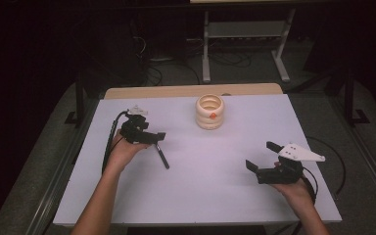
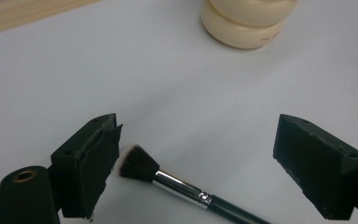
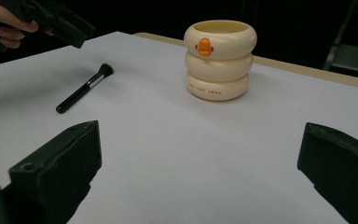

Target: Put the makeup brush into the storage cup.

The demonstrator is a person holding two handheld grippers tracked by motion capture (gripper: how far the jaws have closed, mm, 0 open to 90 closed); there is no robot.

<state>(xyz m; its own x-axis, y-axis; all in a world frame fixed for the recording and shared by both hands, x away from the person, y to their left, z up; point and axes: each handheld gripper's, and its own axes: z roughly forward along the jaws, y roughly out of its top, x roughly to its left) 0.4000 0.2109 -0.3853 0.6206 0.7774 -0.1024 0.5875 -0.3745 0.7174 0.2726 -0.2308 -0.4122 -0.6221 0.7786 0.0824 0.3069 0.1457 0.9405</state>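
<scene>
A black make-up brush [image 1: 162, 157] with a silver ferrule lies flat on the white table [image 1: 200, 186], left of centre. My left gripper [image 1: 156, 139] hovers just over its bristle end. In the left gripper view the jaws of my left gripper [image 2: 198, 128] stand wide apart, and the brush [image 2: 168, 179] lies on the table between them, untouched, with its bristles near the left jaw. A cream ring-shaped holder [image 1: 210, 111] with an orange duck mark stands upright at the back centre. My right gripper [image 1: 261, 154] is open and empty at the front right, facing the holder [image 3: 219, 58] and the brush [image 3: 85, 88].
A wooden strip [image 1: 191, 91] runs along the table's far edge. Beyond it are a dark floor, cables and a metal stand [image 1: 245, 34]. The left gripper [image 3: 60, 23] and the hand holding it show at the top left of the right gripper view.
</scene>
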